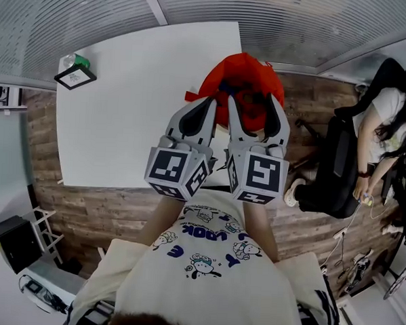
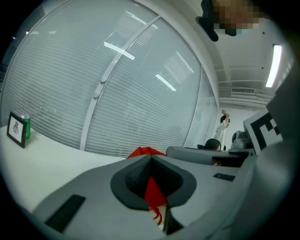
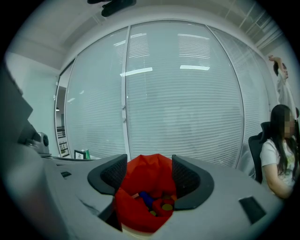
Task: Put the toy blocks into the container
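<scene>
blocks (image 3: pixel 154 202) lie in the red bag (image 3: pixel 145 187), which sits between the spread jaws of the right claw (image 3: pixel 149 161); whether the pads touch the cloth is unclear. left claw (image 2: pixel 151 157) has its jaw tips together, red cloth showing through the hollow behind them. both claws hang side by side just short of the bag. white table (image 1: pixel 124 107) lies wide to the left of the left claw; a green can (image 1: pixel 79 60) and a framed card (image 1: pixel 75 77) stand at its far corner. window blinds lie beyond the claws, wood floor (image 1: pixel 98 214) under them.
</scene>
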`<action>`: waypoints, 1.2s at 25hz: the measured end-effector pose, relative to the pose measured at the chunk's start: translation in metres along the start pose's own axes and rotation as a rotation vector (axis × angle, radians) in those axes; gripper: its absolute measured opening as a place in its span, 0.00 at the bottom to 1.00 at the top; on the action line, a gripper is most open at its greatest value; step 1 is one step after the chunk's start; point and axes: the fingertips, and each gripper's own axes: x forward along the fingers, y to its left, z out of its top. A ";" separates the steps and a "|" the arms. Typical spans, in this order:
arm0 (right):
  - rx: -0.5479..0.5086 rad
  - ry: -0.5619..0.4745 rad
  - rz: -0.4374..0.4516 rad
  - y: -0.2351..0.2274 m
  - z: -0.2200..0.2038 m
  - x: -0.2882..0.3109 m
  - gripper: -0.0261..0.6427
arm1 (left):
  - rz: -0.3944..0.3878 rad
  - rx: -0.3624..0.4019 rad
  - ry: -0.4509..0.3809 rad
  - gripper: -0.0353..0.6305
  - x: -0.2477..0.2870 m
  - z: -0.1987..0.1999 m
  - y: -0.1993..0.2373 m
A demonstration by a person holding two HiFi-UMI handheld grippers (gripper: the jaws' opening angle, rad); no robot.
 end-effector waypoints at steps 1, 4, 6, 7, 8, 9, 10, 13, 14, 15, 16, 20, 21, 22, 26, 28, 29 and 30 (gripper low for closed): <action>0.002 -0.005 -0.002 0.000 0.001 0.000 0.48 | 0.000 0.000 0.000 0.10 0.000 0.000 0.000; 0.007 -0.015 -0.003 0.001 0.003 -0.001 0.47 | -0.001 -0.001 -0.001 0.10 -0.001 0.000 0.001; 0.007 -0.018 -0.001 0.004 0.003 -0.001 0.47 | -0.001 -0.001 -0.002 0.10 -0.002 0.001 0.002; 0.006 -0.020 0.000 0.005 0.004 -0.001 0.47 | -0.002 0.001 -0.002 0.10 -0.003 0.001 0.003; 0.004 -0.021 0.001 0.007 0.004 -0.001 0.47 | -0.002 0.004 -0.001 0.10 -0.004 0.001 0.003; 0.003 -0.024 0.003 0.009 0.005 -0.002 0.47 | -0.002 0.007 0.000 0.10 -0.005 0.001 0.003; 0.002 -0.026 0.006 0.011 0.006 -0.003 0.47 | -0.002 0.010 0.001 0.10 -0.006 0.001 0.004; -0.002 -0.032 0.017 0.019 0.008 -0.005 0.47 | -0.005 0.013 -0.003 0.10 -0.010 0.003 0.004; -0.003 -0.032 0.021 0.021 0.008 -0.005 0.47 | -0.006 0.011 -0.005 0.10 -0.011 0.003 0.004; -0.004 -0.033 0.024 0.023 0.008 -0.005 0.47 | -0.008 0.010 -0.006 0.10 -0.012 0.003 0.005; -0.005 -0.033 0.027 0.025 0.009 -0.005 0.47 | -0.010 0.009 -0.006 0.10 -0.013 0.004 0.005; -0.011 -0.035 0.037 0.033 0.010 -0.005 0.47 | -0.012 0.005 -0.009 0.10 -0.016 0.004 0.007; -0.012 -0.033 0.041 0.035 0.009 -0.005 0.47 | -0.008 -0.001 -0.015 0.10 -0.017 0.005 0.009; -0.012 -0.030 0.043 0.037 0.009 -0.005 0.47 | -0.002 -0.008 -0.023 0.10 -0.018 0.006 0.011; -0.017 -0.043 0.057 0.046 0.014 -0.005 0.47 | 0.028 -0.017 -0.043 0.10 -0.026 0.011 0.022; -0.021 -0.049 0.077 0.054 0.015 -0.004 0.47 | 0.052 -0.019 -0.052 0.10 -0.031 0.012 0.029; -0.023 -0.050 0.087 0.059 0.015 -0.003 0.47 | 0.062 -0.021 -0.056 0.10 -0.033 0.013 0.033; -0.025 -0.051 0.096 0.063 0.016 -0.003 0.47 | 0.070 -0.023 -0.058 0.10 -0.036 0.014 0.037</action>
